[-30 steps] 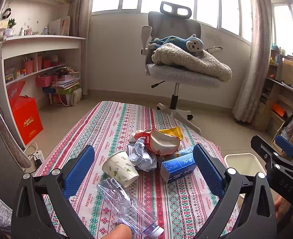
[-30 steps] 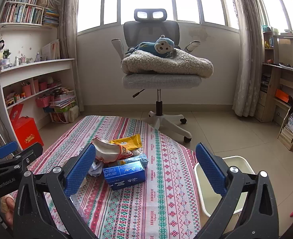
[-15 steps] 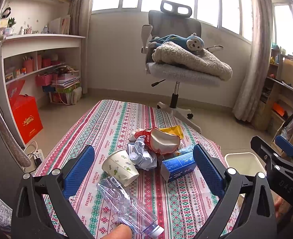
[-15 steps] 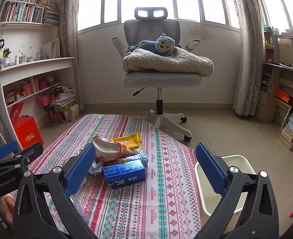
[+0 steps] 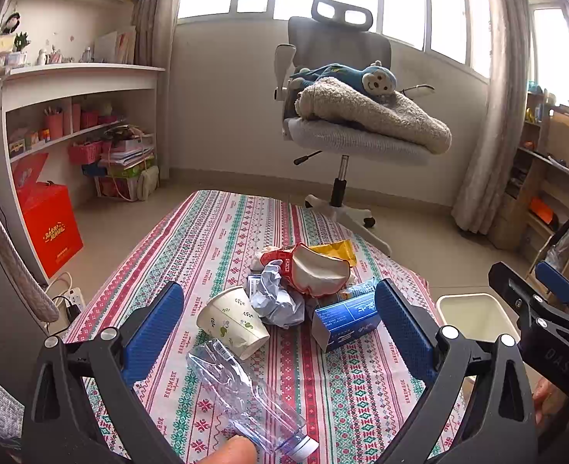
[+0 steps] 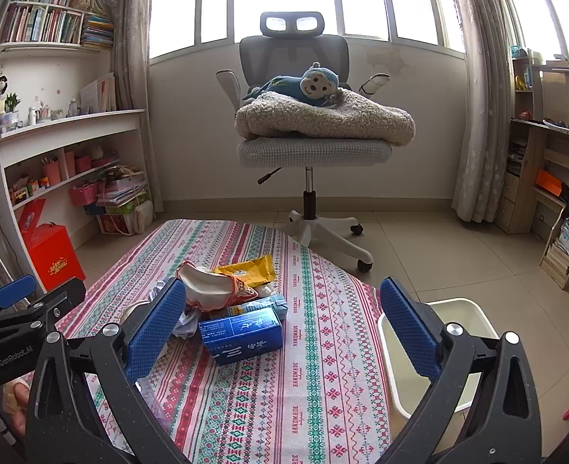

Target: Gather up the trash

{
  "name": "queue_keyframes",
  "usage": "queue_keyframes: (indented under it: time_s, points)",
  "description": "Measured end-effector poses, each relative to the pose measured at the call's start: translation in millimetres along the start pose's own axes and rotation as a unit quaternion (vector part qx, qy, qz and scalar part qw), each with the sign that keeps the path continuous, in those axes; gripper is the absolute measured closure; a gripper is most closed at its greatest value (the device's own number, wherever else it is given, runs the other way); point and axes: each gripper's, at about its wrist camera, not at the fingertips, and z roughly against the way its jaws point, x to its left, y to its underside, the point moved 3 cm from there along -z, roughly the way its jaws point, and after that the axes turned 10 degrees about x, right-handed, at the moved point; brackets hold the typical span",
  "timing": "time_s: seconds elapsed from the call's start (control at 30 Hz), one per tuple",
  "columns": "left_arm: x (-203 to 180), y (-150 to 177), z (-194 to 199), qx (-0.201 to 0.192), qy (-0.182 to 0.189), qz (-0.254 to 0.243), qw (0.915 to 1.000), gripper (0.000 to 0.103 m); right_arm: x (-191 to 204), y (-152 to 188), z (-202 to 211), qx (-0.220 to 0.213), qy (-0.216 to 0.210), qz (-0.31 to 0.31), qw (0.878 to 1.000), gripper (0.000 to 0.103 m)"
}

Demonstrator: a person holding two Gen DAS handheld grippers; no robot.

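Both grippers, left [image 5: 278, 324] and right [image 6: 282, 323], had jaws spread wide, holding nothing. Trash lay mid-surface [image 6: 323, 394]: crushed bottle [image 5: 245, 390], paper cup [image 5: 232, 321], blue carton [image 6: 241, 334]. The bottle probably was light, slippery, yielding; its cap end suited gripping. A bin [image 6: 454, 332] stood beside.

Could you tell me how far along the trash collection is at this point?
Nothing looks done: the white bin appears empty. Nothing is in hand; the left gripper and right gripper are both open. The bottle, paper cup, blue box and wrappers remain.
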Motion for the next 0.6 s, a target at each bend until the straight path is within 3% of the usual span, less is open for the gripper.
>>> queue_keyframes:
  time_s: [0.43, 0.5, 0.6]
  points:
    - [3.5, 0.0, -1.4, 0.006, -0.003, 0.006, 1.0000, 0.007, -0.3, 2.9, -3.4, 0.005, 0.001, -0.002, 1.000, 0.007]
    - [11.1, -1.9, -7.8, 0.025, -0.012, 0.018, 0.9995, 0.007, -1.4, 4.6, -8.7, 0.021, -0.001, -0.006, 1.000, 0.007]
    - [31.3, -2.1, -33.0, 0.098, -0.022, 0.050, 0.9937, 0.007, -7.6, 6.9, -21.9, 0.056, -0.001, -0.019, 0.998, 0.007]
